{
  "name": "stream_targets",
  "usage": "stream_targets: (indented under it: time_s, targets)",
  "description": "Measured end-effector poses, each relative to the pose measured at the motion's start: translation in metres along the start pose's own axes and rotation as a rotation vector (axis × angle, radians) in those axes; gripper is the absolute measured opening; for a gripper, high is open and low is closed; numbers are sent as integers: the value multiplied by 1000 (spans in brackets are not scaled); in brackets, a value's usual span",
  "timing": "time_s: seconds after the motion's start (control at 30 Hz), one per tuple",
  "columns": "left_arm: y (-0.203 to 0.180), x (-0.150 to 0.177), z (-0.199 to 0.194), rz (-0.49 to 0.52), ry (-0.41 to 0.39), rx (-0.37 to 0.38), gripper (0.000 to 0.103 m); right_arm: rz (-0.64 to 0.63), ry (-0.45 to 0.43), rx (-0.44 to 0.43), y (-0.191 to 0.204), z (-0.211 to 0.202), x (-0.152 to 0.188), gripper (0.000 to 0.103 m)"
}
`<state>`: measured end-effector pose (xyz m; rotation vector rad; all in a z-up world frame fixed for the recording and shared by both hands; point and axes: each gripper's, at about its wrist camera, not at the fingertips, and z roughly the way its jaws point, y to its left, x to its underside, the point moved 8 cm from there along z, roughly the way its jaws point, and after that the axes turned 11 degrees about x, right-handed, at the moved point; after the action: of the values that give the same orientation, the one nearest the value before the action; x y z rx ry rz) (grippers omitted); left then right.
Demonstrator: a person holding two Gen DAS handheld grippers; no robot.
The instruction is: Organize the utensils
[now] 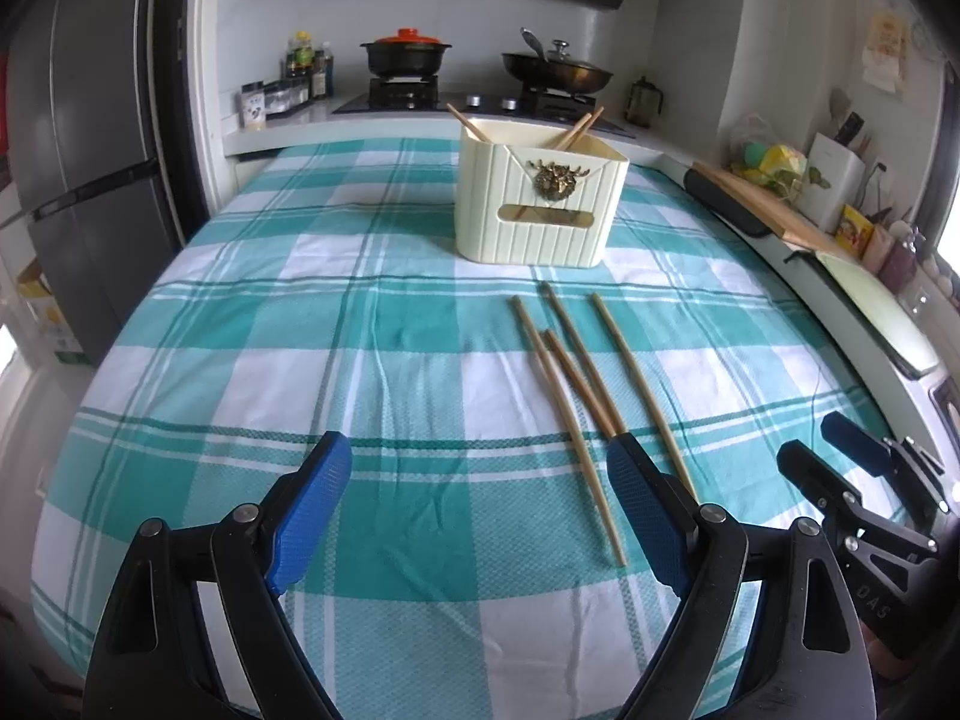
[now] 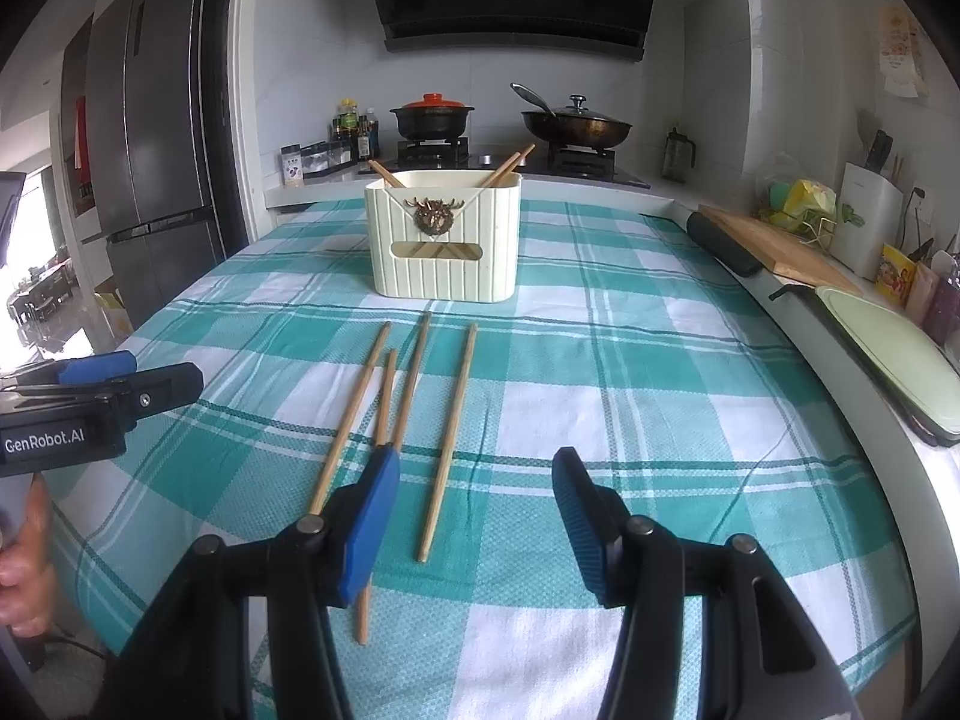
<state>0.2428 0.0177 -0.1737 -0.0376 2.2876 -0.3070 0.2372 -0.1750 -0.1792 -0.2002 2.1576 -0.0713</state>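
4 chopsticks (image 2: 447,438) lie on checked cloth (image 2: 630,372), near side of cream holder (image 2: 444,240). Left gripper (image 1: 480,498) and right gripper (image 2: 477,516) hover, jaws apart, empty.

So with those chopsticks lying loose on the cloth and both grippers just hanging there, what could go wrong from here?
1. The four chopsticks lie close together, two touching, so the open right gripper might pinch two or nudge a neighbour away.
2. They are thin and lie flat on the soft checked tablecloth, so the pads could snag fabric.
3. The cream holder already has chopsticks leaning crosswise inside; a new one might jam against them.
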Motion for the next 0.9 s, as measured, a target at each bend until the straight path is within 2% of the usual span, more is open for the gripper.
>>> stream_targets:
  time_s: [0.9]
  targets:
    - [11, 10, 15, -24, 44, -22, 89, -6, 43, -10, 5, 14, 10, 54]
